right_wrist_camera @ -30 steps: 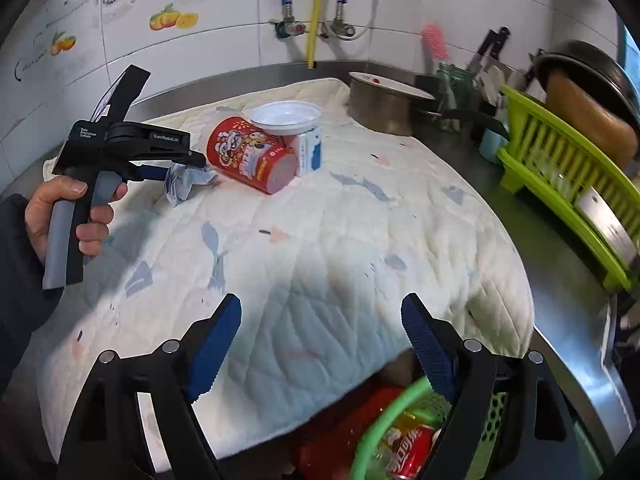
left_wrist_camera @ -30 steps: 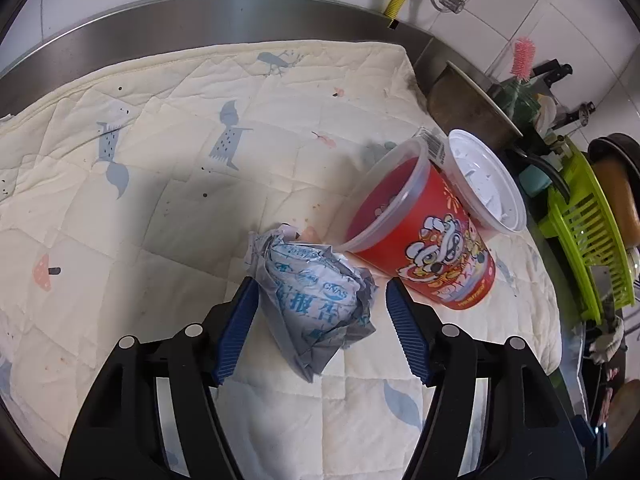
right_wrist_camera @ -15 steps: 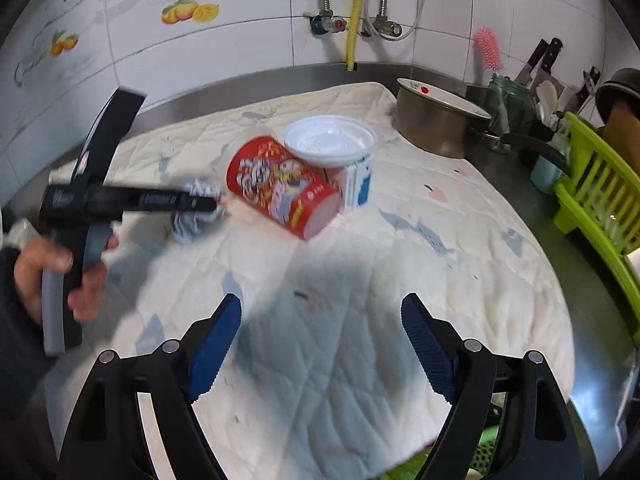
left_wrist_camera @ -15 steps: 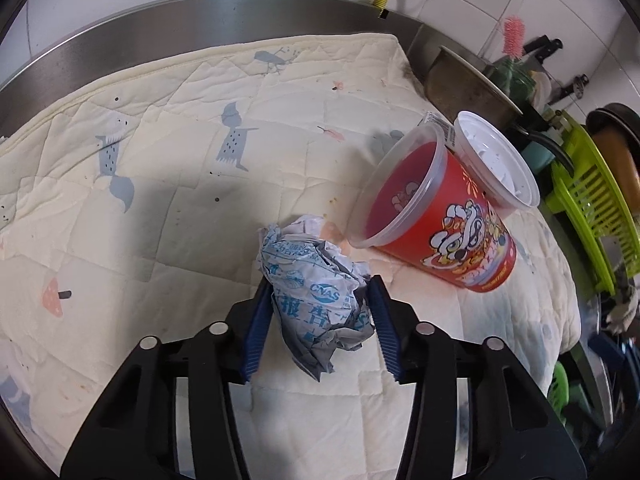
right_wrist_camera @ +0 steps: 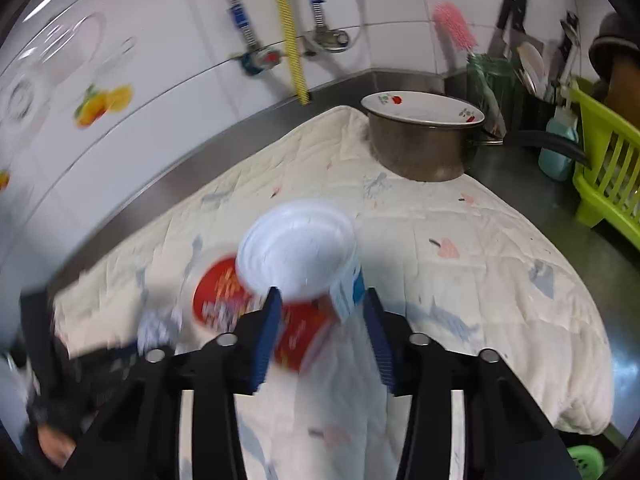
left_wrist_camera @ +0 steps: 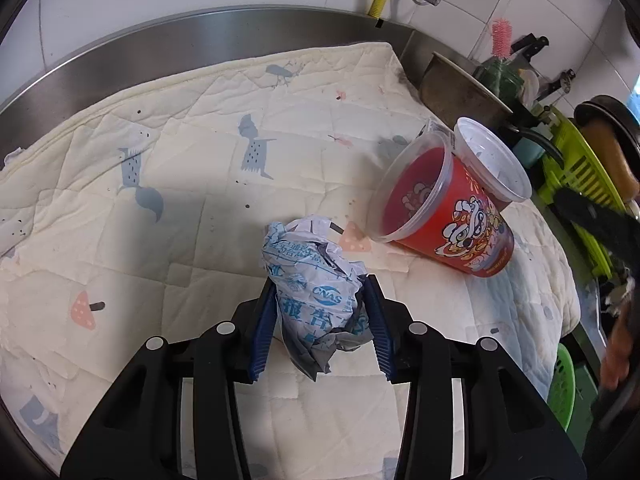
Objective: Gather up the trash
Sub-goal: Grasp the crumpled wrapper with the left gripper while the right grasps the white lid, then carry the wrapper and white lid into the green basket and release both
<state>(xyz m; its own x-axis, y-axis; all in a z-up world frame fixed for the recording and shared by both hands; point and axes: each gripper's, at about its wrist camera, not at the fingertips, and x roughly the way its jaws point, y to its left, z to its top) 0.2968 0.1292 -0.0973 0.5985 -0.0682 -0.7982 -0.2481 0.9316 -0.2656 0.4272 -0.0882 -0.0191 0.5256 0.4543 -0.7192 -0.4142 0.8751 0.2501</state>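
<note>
A crumpled blue-and-white paper ball (left_wrist_camera: 312, 280) lies on the quilted cloth (left_wrist_camera: 160, 160). My left gripper (left_wrist_camera: 320, 284) is closing on it, and both blue pads press its sides. To its right a red printed plastic cup (left_wrist_camera: 452, 216) lies on its side, with a white lid (left_wrist_camera: 492, 160) leaning behind it. In the blurred right wrist view my right gripper (right_wrist_camera: 323, 294) hovers just in front of the red cup (right_wrist_camera: 224, 288), the lid (right_wrist_camera: 296, 252) and a small blue-and-white carton (right_wrist_camera: 352, 292). Its jaws are closing; the cup's base shows between them, but no pad visibly presses anything.
A steel pot topped with a plate (right_wrist_camera: 424, 148) stands at the quilt's far right corner. A green dish rack (right_wrist_camera: 608, 168) and utensils line the right wall. A green basket (left_wrist_camera: 562, 380) sits below the counter edge. A steel backsplash (left_wrist_camera: 200, 36) bounds the rear.
The left jaws came together onto the paper ball. The right gripper swept forward across the quilt to the cup and lid, and its jaws narrowed.
</note>
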